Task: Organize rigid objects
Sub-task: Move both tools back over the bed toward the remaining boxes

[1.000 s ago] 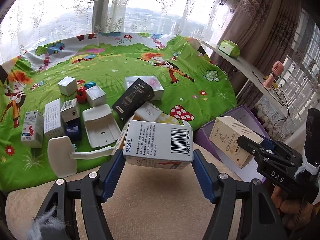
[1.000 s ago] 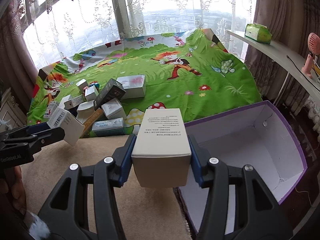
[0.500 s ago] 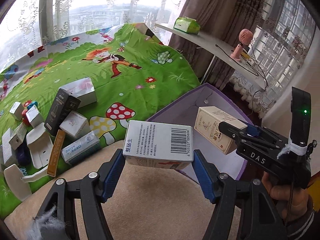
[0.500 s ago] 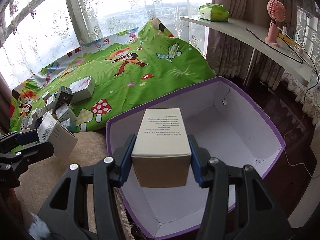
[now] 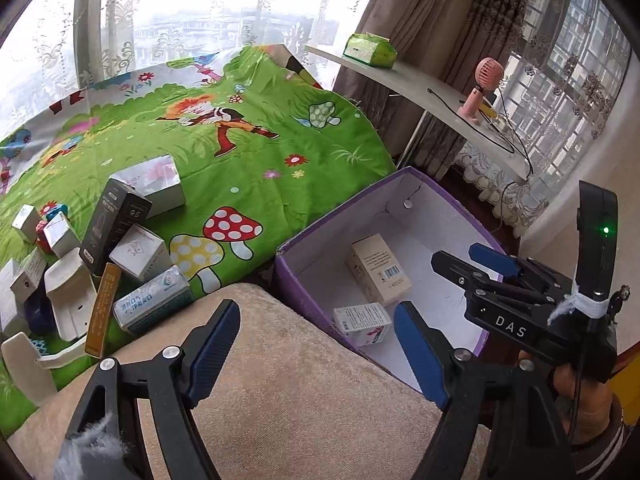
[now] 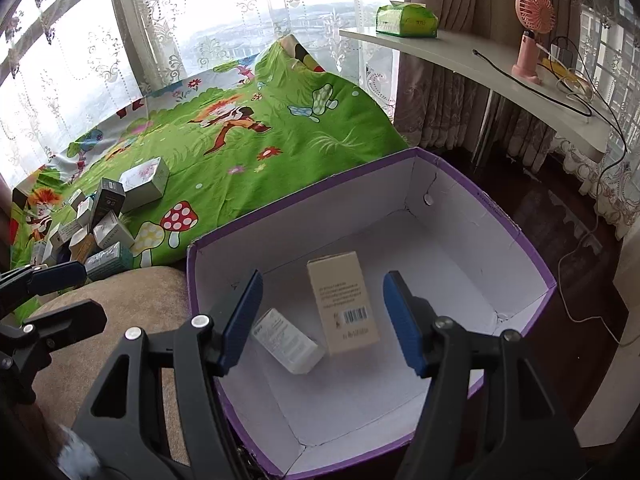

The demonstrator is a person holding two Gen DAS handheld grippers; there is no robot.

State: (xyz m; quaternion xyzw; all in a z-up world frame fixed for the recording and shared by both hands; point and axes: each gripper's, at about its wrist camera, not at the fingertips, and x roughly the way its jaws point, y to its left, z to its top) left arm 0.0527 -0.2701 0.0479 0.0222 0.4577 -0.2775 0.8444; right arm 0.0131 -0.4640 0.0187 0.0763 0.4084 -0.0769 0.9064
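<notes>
My left gripper (image 5: 316, 346) hangs over the near left corner of a purple box with a white inside (image 5: 348, 204). Its jaws are opening, with nothing between them. My right gripper (image 6: 322, 314) is above the middle of that purple box (image 6: 304, 194), its jaws also opening and empty. On the box's floor lie a beige carton (image 6: 342, 304) with a barcode and a small white carton (image 6: 286, 340). The left wrist view shows the same beige carton (image 5: 378, 270) and white carton (image 5: 362, 324). Several more small boxes (image 5: 116, 240) are piled on the green cartoon mat (image 5: 248, 152).
A beige cushion (image 5: 304, 392) lies under the left gripper, beside the purple box. A curved white shelf (image 6: 472, 60) at the right carries a green tissue pack (image 6: 406, 20), a pink fan (image 6: 530, 32) and cables. Curtains and windows stand behind.
Both grippers swung right from the mat to over the purple box, then opened. The white barcode carton and the beige carton left the jaws and now lie inside the box.
</notes>
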